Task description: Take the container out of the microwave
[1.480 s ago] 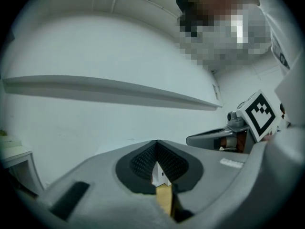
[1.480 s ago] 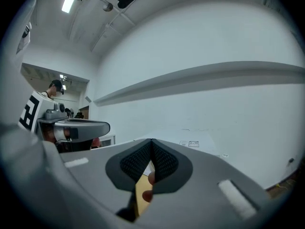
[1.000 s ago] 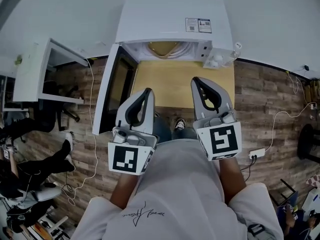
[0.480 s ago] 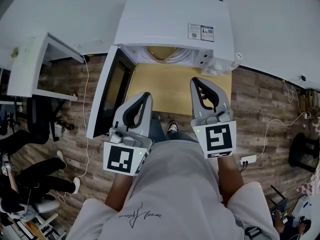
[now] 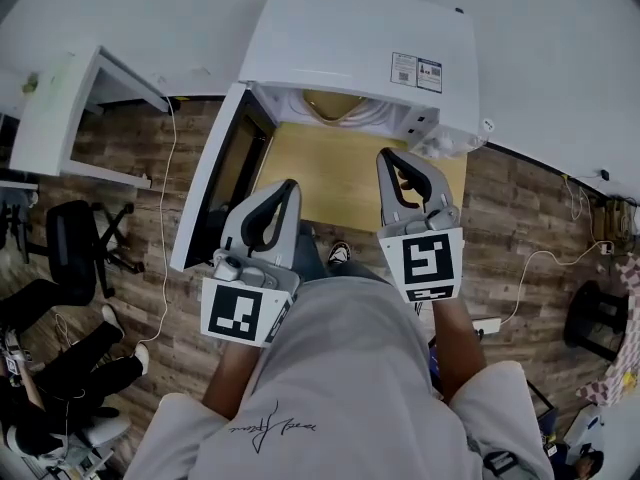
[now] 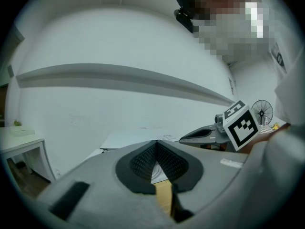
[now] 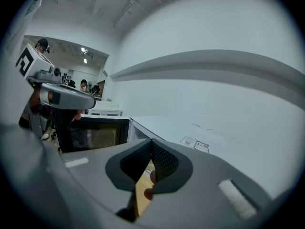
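Note:
The white microwave [image 5: 360, 43] stands at the back of a wooden table [image 5: 330, 168], with its door [image 5: 222, 183] swung open to the left. Inside the opening a tan container [image 5: 335, 103] shows, partly hidden by the microwave's top. My left gripper [image 5: 290, 186] hovers over the table's front left, short of the opening, shut with nothing in it [image 6: 155, 143]. My right gripper [image 5: 388, 156] is over the table's right side, a little nearer the microwave. It is also shut and empty [image 7: 151, 142]. Neither gripper touches the container.
The open microwave door [image 7: 95, 132] stands out to the left of both grippers. A white desk [image 5: 70, 118] and an office chair [image 5: 70, 248] stand on the wood floor at the left. A person sits at the lower left [image 5: 50, 368]. Cables and a power strip [image 5: 488, 323] lie on the floor at the right.
Both grippers have drifted a little in front of the open microwave, and the right one has rolled slightly. Their jaws stay shut and the door stays open.

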The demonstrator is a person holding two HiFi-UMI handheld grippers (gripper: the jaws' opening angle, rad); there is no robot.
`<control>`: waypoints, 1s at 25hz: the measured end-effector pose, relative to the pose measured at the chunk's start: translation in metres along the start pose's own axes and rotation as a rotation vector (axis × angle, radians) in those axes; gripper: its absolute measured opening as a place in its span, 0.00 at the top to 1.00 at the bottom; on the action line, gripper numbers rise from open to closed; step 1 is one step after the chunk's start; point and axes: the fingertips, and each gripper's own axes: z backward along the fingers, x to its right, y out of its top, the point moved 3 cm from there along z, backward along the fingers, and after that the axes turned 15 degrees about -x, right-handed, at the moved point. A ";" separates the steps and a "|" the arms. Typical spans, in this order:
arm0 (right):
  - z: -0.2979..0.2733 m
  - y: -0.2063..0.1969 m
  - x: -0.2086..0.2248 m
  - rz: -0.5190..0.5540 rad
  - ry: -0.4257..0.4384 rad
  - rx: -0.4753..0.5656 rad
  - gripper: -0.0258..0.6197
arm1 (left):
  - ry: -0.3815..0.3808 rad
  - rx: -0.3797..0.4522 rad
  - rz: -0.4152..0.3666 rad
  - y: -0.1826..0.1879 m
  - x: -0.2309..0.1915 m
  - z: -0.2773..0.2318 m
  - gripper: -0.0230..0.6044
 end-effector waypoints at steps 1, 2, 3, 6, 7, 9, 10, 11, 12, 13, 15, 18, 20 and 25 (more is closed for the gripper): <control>-0.003 0.000 -0.001 0.007 0.002 -0.007 0.94 | 0.002 0.001 0.003 0.000 -0.001 0.001 0.96; -0.006 0.000 -0.002 0.014 0.004 -0.014 0.94 | 0.003 0.001 0.007 -0.001 -0.002 0.001 0.96; -0.010 -0.001 -0.003 0.021 0.006 -0.020 0.94 | 0.004 0.001 0.009 -0.001 -0.002 0.002 0.96; -0.019 -0.001 -0.006 0.044 0.011 -0.031 0.94 | 0.012 0.003 0.001 -0.003 -0.004 0.003 0.96; -0.022 -0.001 -0.007 0.051 0.012 -0.033 0.94 | 0.015 0.003 -0.004 -0.003 -0.004 0.003 0.96; -0.027 0.000 -0.009 0.066 0.016 -0.035 0.94 | 0.015 0.000 -0.004 -0.005 -0.006 0.004 0.96; -0.030 0.001 -0.010 0.076 0.017 -0.036 0.94 | 0.016 -0.003 -0.002 -0.006 -0.007 0.004 0.96; -0.033 0.001 -0.011 0.088 0.017 -0.039 0.94 | 0.018 -0.006 0.001 -0.007 -0.009 0.005 0.96; -0.036 0.001 -0.012 0.098 0.018 -0.043 0.94 | 0.021 -0.008 0.004 -0.008 -0.011 0.005 0.96; -0.038 0.001 -0.012 0.106 0.020 -0.049 0.94 | 0.023 -0.008 0.008 -0.009 -0.013 0.005 0.96; -0.043 -0.001 -0.013 0.116 0.025 -0.064 0.91 | 0.024 -0.008 0.016 -0.009 -0.015 0.006 0.96; -0.051 -0.003 -0.015 0.134 0.033 -0.084 0.90 | 0.024 -0.003 0.026 -0.008 -0.016 0.005 0.96; -0.057 -0.004 -0.017 0.157 0.034 -0.097 0.90 | 0.021 -0.002 0.034 -0.008 -0.017 0.005 0.96; -0.074 -0.007 -0.025 0.239 0.032 -0.127 0.89 | 0.009 -0.003 0.025 -0.008 -0.017 0.003 0.96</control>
